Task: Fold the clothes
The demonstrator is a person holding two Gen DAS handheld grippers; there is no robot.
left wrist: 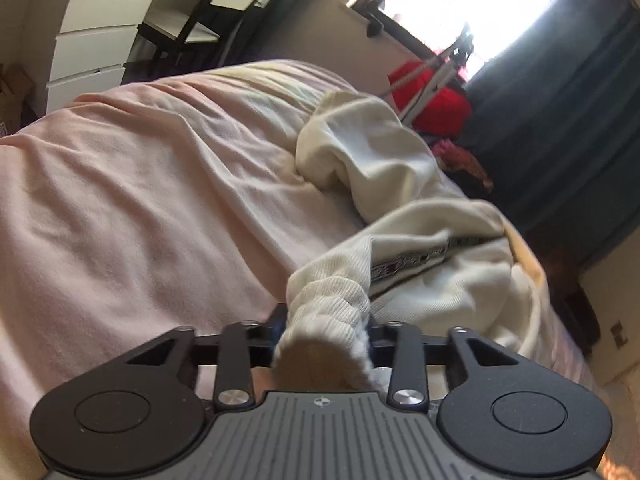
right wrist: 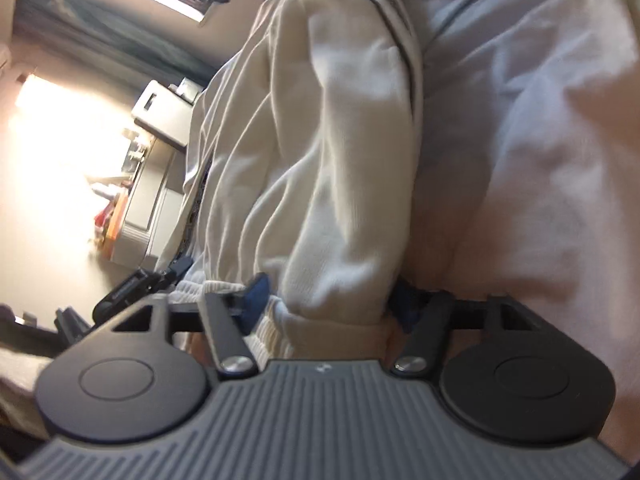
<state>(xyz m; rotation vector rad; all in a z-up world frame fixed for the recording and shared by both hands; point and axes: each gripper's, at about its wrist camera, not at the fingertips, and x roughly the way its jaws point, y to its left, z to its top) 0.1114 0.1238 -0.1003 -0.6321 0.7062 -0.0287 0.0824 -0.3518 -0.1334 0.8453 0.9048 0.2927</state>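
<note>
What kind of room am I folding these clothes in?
Most likely a bedroom. The cream ribbed-cuff sweatpants lie on a bed under a wrinkled pale pink blanket, a white chest of drawers stands against the wall, and dark teal curtains hang beside a bright window.

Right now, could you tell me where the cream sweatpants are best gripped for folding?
At the ribbed cuffs. The left gripper already pinches one cuff end-on; the right gripper clamps bunched fabric of the cream sweatpants on the pink blanket. The gathered ribbing gives thick purchase.
</note>
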